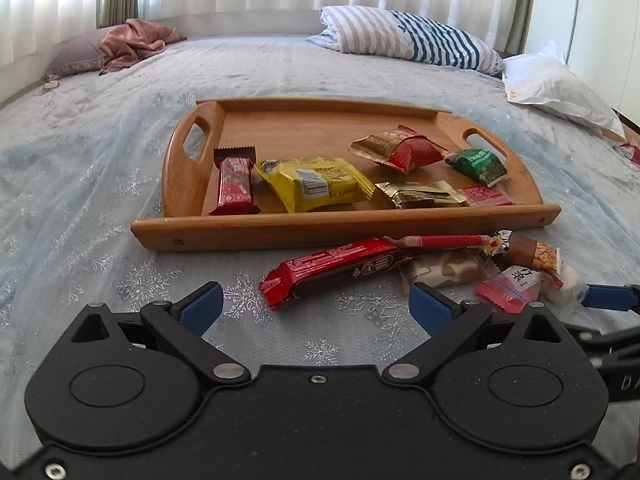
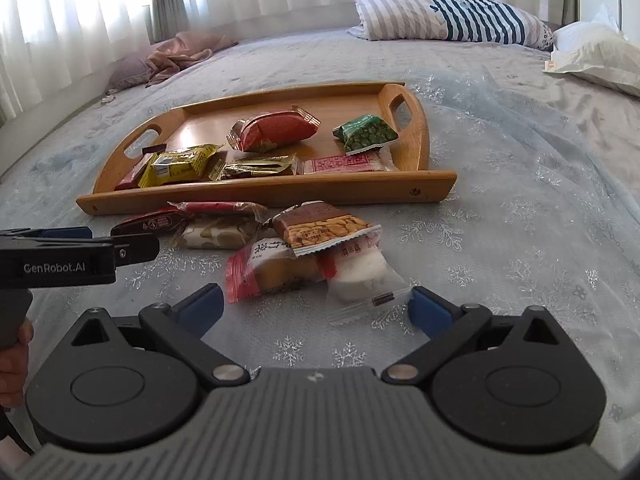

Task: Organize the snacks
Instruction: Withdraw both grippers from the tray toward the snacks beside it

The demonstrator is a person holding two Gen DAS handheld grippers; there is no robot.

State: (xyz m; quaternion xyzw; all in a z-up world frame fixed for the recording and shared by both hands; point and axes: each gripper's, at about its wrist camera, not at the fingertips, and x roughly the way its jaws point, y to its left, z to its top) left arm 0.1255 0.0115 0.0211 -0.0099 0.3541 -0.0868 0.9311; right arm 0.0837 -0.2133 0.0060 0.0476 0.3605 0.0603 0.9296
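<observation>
A wooden tray (image 1: 344, 230) (image 2: 264, 196) lies on the bed and holds several snack packs, among them a yellow pack (image 1: 312, 182) (image 2: 180, 162), a red bar (image 1: 236, 184) and a green pack (image 1: 478, 166) (image 2: 366, 134). In front of the tray lies a loose pile of snacks. My left gripper (image 1: 316, 308) stands open just short of a long red bar (image 1: 336, 270) (image 2: 150, 224). The right gripper (image 2: 316, 306) is open too, close before a white rice snack (image 2: 360, 274) and a red-edged cake pack (image 2: 272, 270). A brown peanut pack (image 2: 324, 228) (image 1: 532, 254) tops the pile.
A striped pillow (image 1: 408, 36) (image 2: 452, 16) and a white bag (image 1: 560, 88) (image 2: 596, 54) lie at the far right of the bed, a pink cloth (image 1: 132, 42) at the far left. Curtains hang behind. A person's hand (image 2: 14, 360) holds the left gripper's handle.
</observation>
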